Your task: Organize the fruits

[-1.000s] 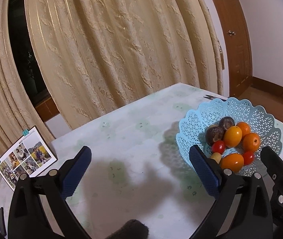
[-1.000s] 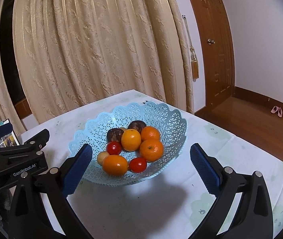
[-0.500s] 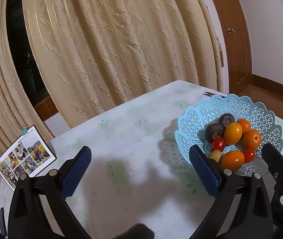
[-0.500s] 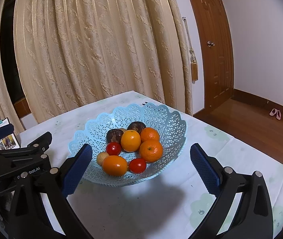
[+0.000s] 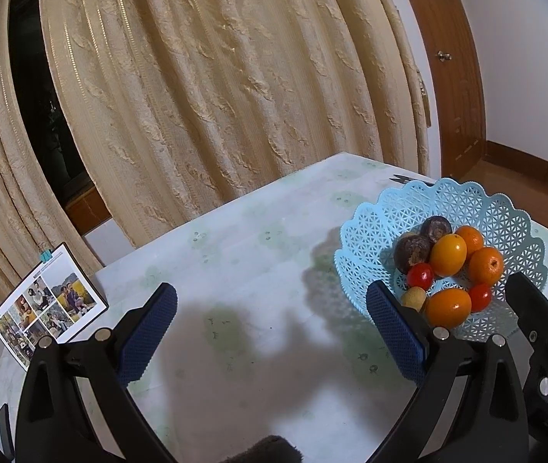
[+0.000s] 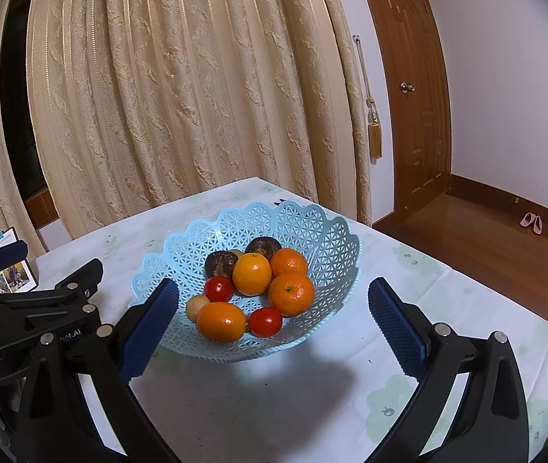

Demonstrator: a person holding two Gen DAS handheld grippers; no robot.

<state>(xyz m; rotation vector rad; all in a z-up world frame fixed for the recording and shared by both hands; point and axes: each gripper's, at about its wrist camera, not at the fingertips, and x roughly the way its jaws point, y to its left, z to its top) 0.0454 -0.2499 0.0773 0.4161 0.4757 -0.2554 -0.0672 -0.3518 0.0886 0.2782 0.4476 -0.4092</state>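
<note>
A light blue lattice basket stands on the table and holds several fruits: oranges, two red tomatoes, two dark brown fruits and a small tan one. My right gripper is open and empty, held above the table just in front of the basket. My left gripper is open and empty over bare tablecloth, left of the basket. The left gripper's body also shows in the right wrist view.
A white tablecloth with faint green prints covers the table. A clipped photo card stands at the table's far left. Beige curtains hang behind. A wooden door and floor lie to the right, past the table edge.
Both grippers have drawn back and risen slightly, so the basket sits a little farther away in each view. Both stay open and empty.
</note>
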